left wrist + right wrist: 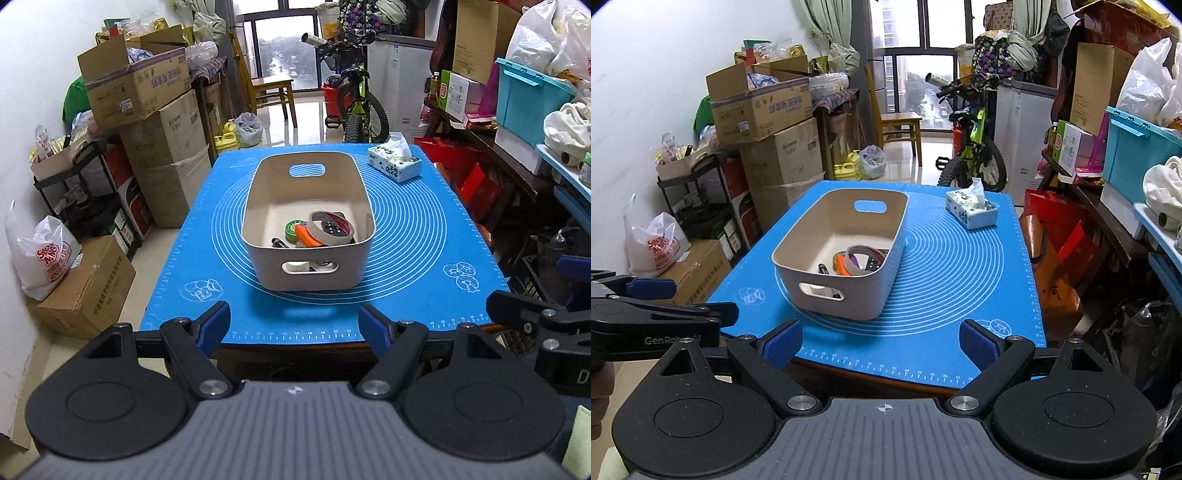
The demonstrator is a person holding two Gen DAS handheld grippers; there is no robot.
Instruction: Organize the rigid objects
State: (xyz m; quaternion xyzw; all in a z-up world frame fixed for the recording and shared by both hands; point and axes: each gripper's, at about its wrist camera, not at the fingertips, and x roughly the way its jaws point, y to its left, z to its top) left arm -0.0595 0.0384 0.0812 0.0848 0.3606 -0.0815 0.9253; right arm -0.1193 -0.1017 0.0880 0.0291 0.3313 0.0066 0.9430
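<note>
A beige plastic bin (258, 206) (798, 273) with cut-out handles stands on the blue mat (424, 236) (953, 266). Inside it lie a roll of tape (330, 230) (862, 260), a green round lid (293, 228), an orange piece (307, 240) (841, 266) and a black marker (280, 243) (823, 268). My left gripper (295, 325) hangs open over the mat's near edge, nothing between its blue pads. My right gripper (881, 345) is open too, just short of the bin, and holds nothing. Each gripper shows at the edge of the other's view.
A tissue box (394, 162) (971, 210) sits at the mat's far right corner. Stacked cardboard boxes (159, 122) line the left wall, a bicycle (360, 107) stands behind the table, and shelves with a blue crate (528, 96) crowd the right side.
</note>
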